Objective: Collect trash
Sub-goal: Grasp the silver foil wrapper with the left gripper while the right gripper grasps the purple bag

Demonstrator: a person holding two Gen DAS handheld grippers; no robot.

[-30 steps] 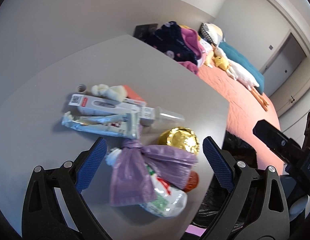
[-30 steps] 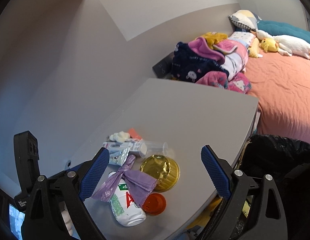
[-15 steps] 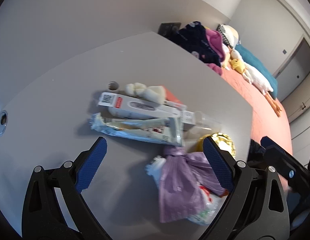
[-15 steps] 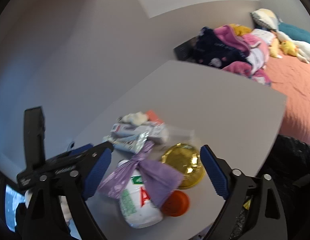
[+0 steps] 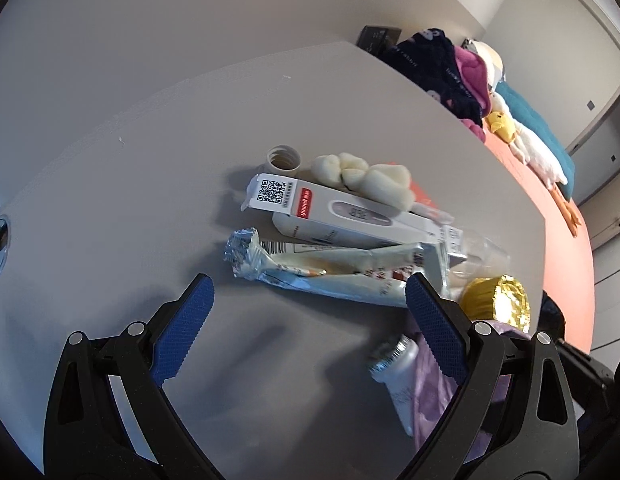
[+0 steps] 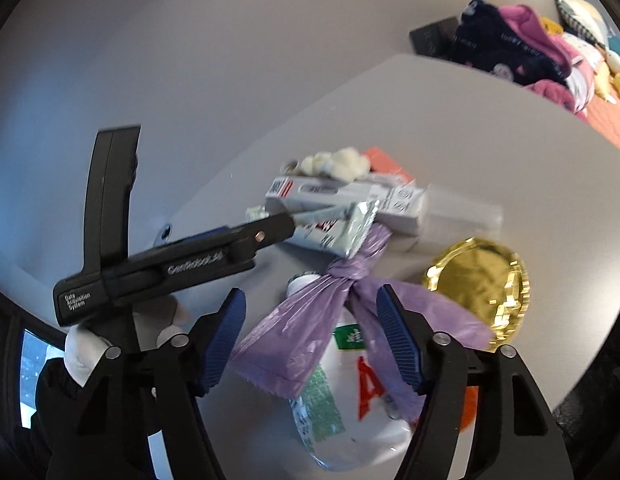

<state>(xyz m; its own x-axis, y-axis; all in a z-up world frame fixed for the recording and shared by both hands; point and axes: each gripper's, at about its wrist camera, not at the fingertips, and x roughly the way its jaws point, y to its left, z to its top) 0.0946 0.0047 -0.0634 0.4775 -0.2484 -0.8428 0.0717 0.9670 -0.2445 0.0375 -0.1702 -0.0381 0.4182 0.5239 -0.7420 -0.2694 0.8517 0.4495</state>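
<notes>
Right gripper (image 6: 310,336), jaws just narrowing but unclamped, straddles the purple bag (image 6: 310,332); left gripper (image 5: 307,320) gapes beside the bag.

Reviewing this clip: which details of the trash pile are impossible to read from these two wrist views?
- Left wrist: purple bag mostly behind the left gripper finger.
- Right wrist: white bottle label covered by the knotted bag; orange cap behind the right gripper finger.
- Right wrist: box print blurred.
</notes>
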